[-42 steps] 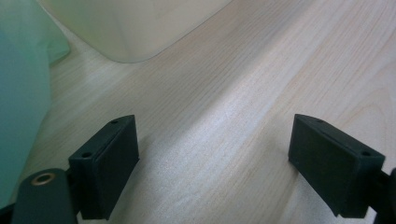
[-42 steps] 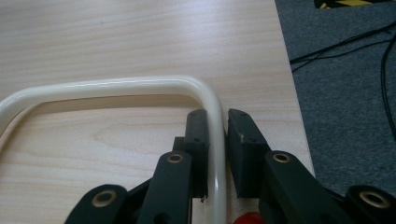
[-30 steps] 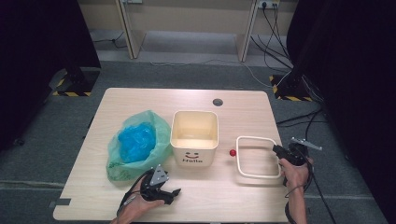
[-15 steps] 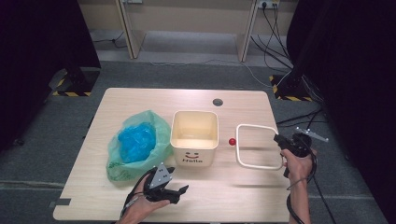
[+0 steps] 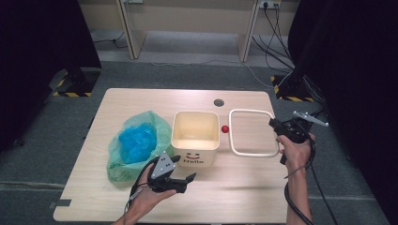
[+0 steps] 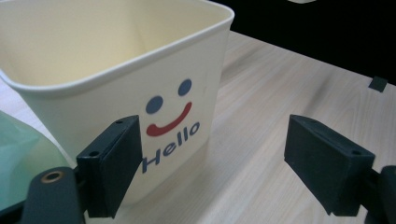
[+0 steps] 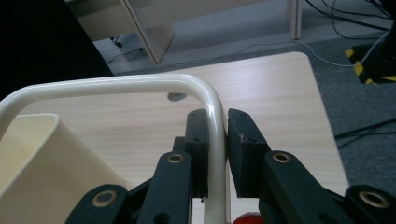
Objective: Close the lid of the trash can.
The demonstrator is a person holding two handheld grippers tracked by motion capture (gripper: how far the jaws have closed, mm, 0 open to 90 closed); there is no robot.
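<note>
Our right tool [image 7: 217, 154] clamps the cream ring frame [image 5: 252, 132], which hangs just right of the open bin [image 5: 195, 136] on the tabletop [image 5: 234, 187]. Our left tool [image 6: 210, 163], jaws wide and empty, faces the bin's smiley front.

Overhead view faces forward; both gripper views closely share the bin [image 5: 195, 136].

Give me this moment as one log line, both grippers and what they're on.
right gripper: shut on white frame, lifted | left gripper: open, at Hello bin | green bag: left of bin | red ball: on table
</note>
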